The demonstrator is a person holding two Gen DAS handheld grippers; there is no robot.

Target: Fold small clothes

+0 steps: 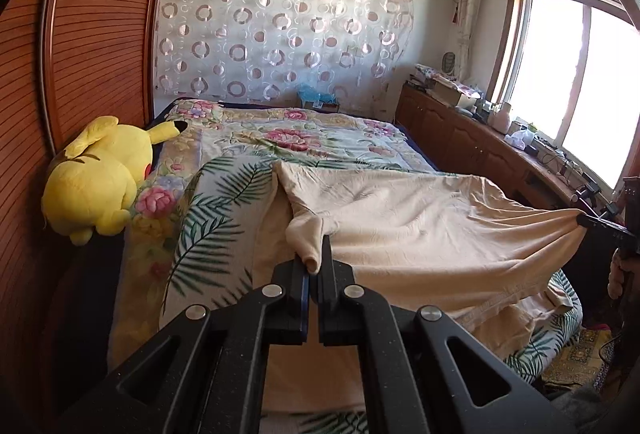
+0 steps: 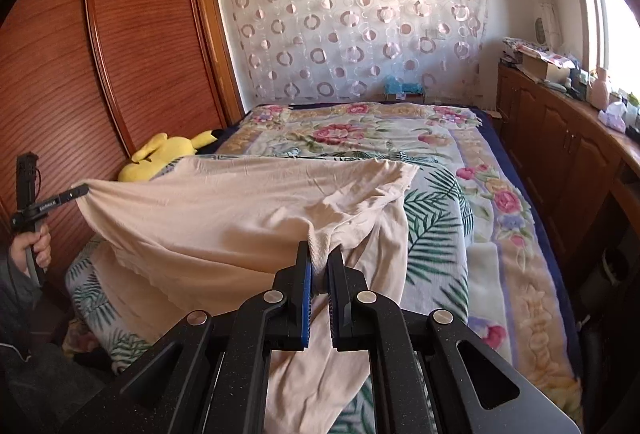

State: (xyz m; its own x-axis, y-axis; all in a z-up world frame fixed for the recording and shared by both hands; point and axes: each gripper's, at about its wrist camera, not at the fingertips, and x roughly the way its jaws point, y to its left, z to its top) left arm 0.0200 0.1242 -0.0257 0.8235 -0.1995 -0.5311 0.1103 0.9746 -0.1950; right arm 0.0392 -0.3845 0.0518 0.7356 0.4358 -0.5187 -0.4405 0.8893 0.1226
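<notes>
A beige garment [image 1: 420,222] is stretched out above the bed, held at two corners. My left gripper [image 1: 314,258] is shut on one bunched corner of it. It also shows at the left of the right wrist view [image 2: 78,191], pinching the cloth's far corner. My right gripper [image 2: 320,254] is shut on another bunched corner of the garment [image 2: 240,209]. It also shows at the right edge of the left wrist view [image 1: 584,220]. The cloth sags between the two grippers, and its lower part hangs onto the bed.
The bed carries a flowered blanket [image 2: 360,129] and a palm-leaf blanket [image 1: 216,209]. A yellow plush toy [image 1: 96,177] lies by the wooden wardrobe [image 1: 88,33]. A wooden cabinet [image 2: 560,129] with clutter runs under the window on the right.
</notes>
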